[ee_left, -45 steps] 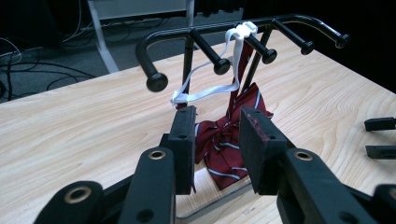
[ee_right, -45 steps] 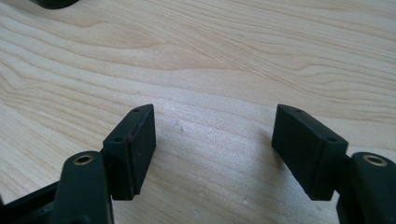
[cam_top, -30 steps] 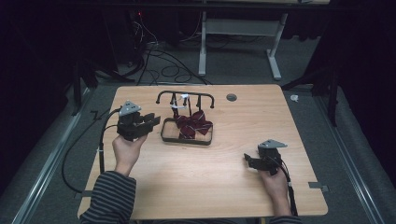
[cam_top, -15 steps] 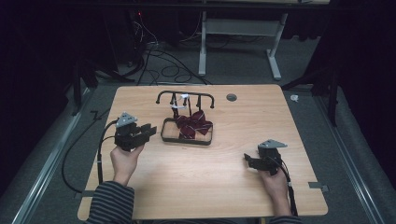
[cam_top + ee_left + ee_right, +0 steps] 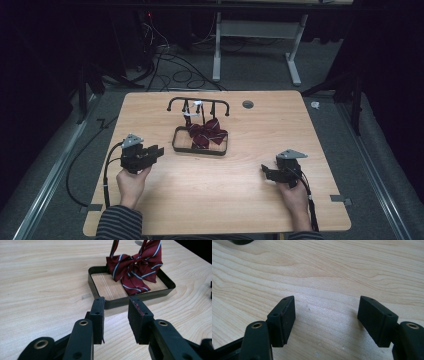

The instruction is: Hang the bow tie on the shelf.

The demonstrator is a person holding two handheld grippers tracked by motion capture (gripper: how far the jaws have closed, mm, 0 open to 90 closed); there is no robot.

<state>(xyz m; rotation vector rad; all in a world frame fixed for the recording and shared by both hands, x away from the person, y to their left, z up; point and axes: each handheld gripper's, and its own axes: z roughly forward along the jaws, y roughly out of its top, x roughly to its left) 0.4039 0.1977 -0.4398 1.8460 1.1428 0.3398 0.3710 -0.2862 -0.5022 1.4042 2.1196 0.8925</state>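
A dark red bow tie (image 5: pixel 207 134) with thin pale stripes lies in a shallow black tray (image 5: pixel 183 148) with a wooden floor, at the middle of the table. In the left gripper view the bow tie (image 5: pixel 135 265) fills the far half of the tray (image 5: pixel 130 298). My left gripper (image 5: pixel 159 150) sits low, just left of the tray and pointing at it. Its jaws stand open with nothing between them (image 5: pixel 117 304), a short way from the tray's near wall. My right gripper (image 5: pixel 265 172) rests near the front right of the table, open wide (image 5: pixel 325 302) over bare wood.
A black rack with hooks (image 5: pixel 198 103) stands right behind the tray, with a small white piece (image 5: pixel 193 109) hanging on it. A round grommet (image 5: pixel 247 104) is set in the table at the back. Cables lie on the floor at the left.
My left gripper has sunk and come back toward the person, a little away from the tray. The right gripper, tray and bow tie have not moved.
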